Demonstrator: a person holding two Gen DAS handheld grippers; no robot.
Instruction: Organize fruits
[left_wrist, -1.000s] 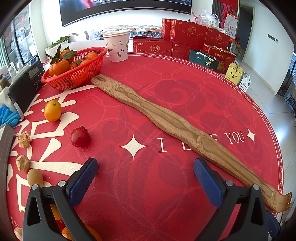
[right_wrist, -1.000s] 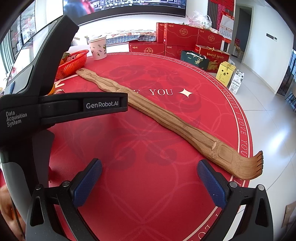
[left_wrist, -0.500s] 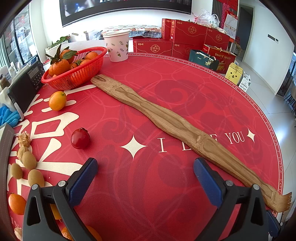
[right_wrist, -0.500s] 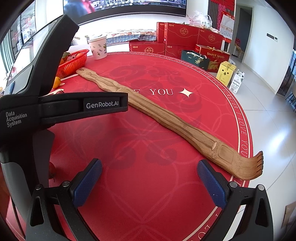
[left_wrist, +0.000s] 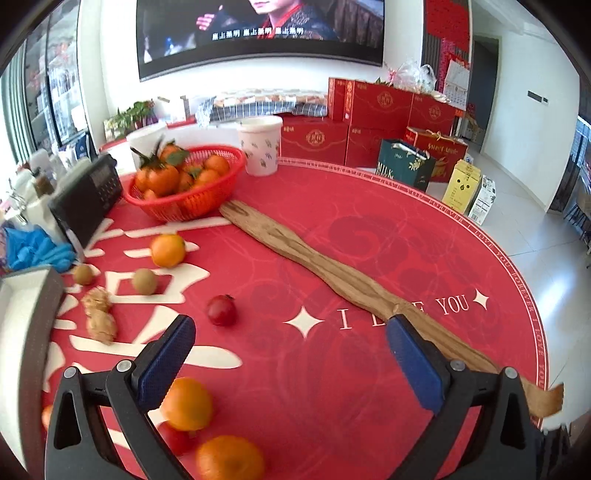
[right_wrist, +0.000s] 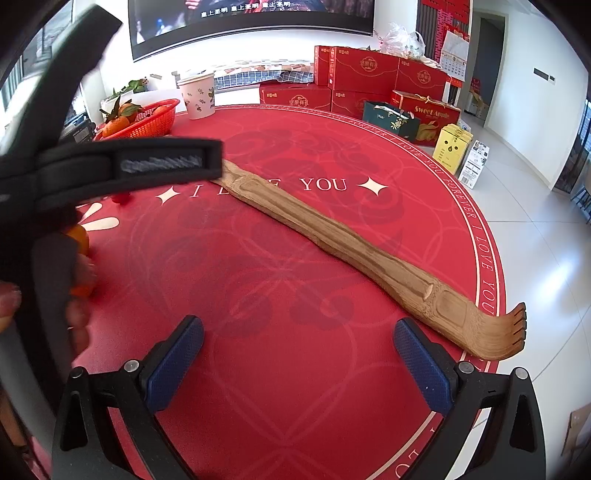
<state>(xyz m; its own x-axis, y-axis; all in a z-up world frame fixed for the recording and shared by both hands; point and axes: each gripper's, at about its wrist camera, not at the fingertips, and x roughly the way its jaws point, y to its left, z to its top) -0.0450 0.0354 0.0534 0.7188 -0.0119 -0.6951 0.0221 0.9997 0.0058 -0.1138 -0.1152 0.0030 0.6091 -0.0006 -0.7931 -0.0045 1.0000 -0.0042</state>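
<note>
- Left gripper (left_wrist: 291, 350): jaws wide apart, nothing between them, hanging over the red table mat (left_wrist: 332, 387).
- Right gripper (right_wrist: 297, 350): jaws likewise spread and empty, above the mat (right_wrist: 295, 295).
- Red basket (left_wrist: 184, 203), full of oranges, at the far end of the wooden back scratcher (left_wrist: 332, 273), touching or almost touching its tip.
- Loose orange (left_wrist: 168, 250) just in front of the basket.
- Small red fruit (left_wrist: 221, 311) nearer, left of the scratcher.
- Two more oranges (left_wrist: 186, 404) by the left gripper's left finger.
- Flowered cup (left_wrist: 258, 146) right of the basket.
</note>
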